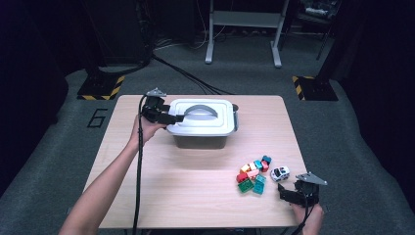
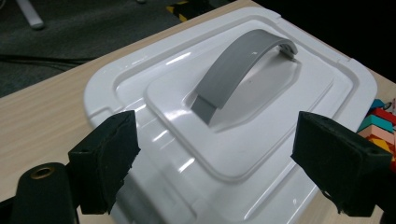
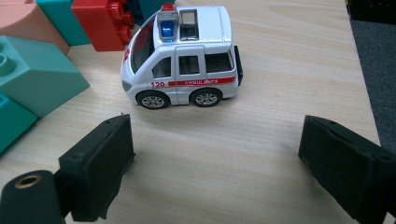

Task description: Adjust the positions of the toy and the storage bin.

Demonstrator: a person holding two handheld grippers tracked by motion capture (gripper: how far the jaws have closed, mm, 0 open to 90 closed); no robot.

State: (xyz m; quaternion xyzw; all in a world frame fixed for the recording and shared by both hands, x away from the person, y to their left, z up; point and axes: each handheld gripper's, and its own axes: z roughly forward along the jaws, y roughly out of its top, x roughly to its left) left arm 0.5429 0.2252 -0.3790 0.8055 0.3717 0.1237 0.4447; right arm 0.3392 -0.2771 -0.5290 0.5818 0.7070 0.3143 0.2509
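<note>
We hold the left gripper [image 1: 172,118] at the left end of the white lidded box [image 1: 201,128], which sits at the back middle of the table [image 1: 147,196]; its jaws stand open over the lid [image 2: 261,140], gripping nothing. To open the box well, we should probably free the lid's edge evenly rather than twist it. The lid is on, so we cannot tell the contents. The right gripper [image 1: 286,195] waits open near the toy ambulance [image 3: 182,56] and the blocks [image 1: 252,176].

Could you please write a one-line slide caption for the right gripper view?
Open right gripper hovers over the wooden table, facing a white toy ambulance beside colourful building blocks.
</note>
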